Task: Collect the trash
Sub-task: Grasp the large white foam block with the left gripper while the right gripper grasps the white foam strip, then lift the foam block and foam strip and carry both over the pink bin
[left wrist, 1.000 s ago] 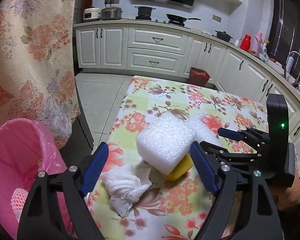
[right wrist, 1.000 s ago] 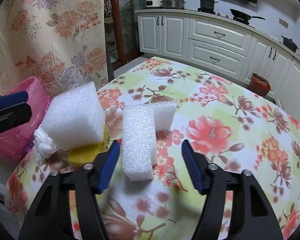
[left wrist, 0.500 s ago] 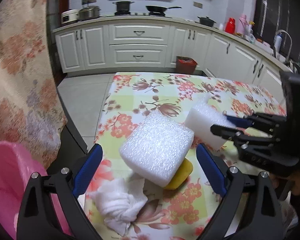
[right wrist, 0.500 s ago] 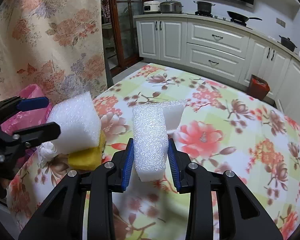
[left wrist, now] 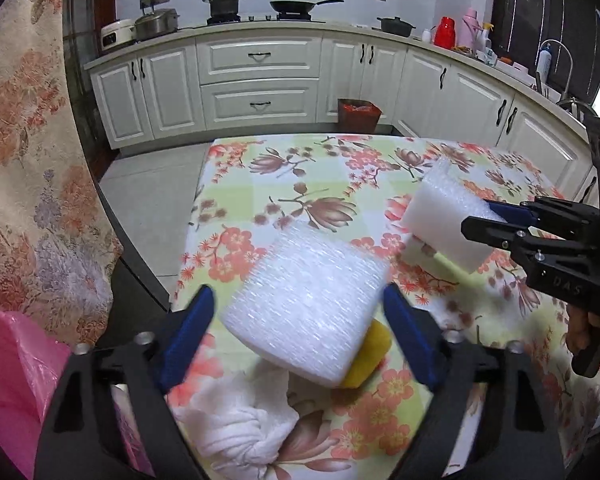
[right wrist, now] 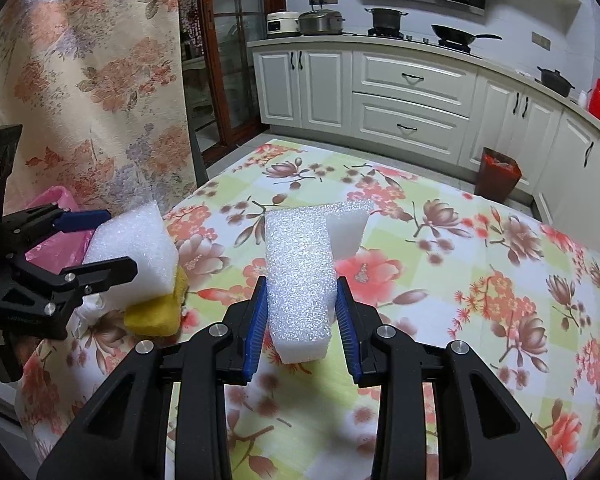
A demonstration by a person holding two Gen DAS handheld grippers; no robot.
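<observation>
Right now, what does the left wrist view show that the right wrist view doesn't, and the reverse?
Left wrist only: the knotted white cloth at the near table edge and the kitchen tap.

Right wrist only: the glass-door cabinet and the right gripper shut on the long foam block.

Both: the big foam block between the closing left gripper pads, the yellow sponge, the pink bin bag.

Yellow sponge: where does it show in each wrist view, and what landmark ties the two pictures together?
Left wrist view: the yellow sponge is low and centre-right, poking out beneath the big foam block.
Right wrist view: the yellow sponge is at lower left, under the same foam block.
Shared landmark: the red bin by the white cabinets.
</observation>
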